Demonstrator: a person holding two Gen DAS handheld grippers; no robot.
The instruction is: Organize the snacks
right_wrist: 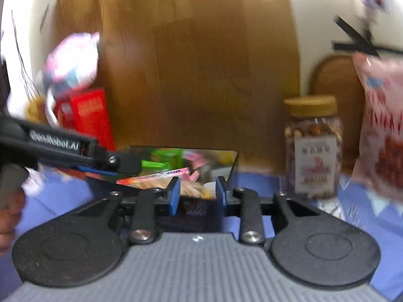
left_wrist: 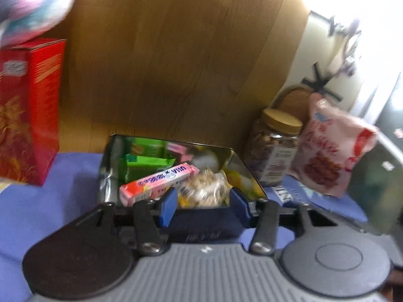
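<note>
An open metal tin [left_wrist: 110,166] stands on the blue cloth, dead ahead in both views. It holds a green pack [left_wrist: 143,166], a pink candy stick pack [left_wrist: 158,181] and a clear bag of pale snacks [left_wrist: 204,188]. My left gripper [left_wrist: 204,205] hovers at the tin's near wall, open, its blue pads apart and pressing on nothing. My right gripper [right_wrist: 197,195] is also open at the near wall of the tin [right_wrist: 231,162], nothing gripped. In the right wrist view the left gripper [right_wrist: 123,166] reaches in from the left over the tin's edge.
Left of the tin stands a red box [left_wrist: 27,110] with a pink-and-blue bag [left_wrist: 32,7] on top. On the right are a nut jar [left_wrist: 274,148] with a tan lid and a pink snack bag [left_wrist: 332,148]. A wooden panel [left_wrist: 163,63] rises behind. A hand [right_wrist: 10,214] holds the left gripper.
</note>
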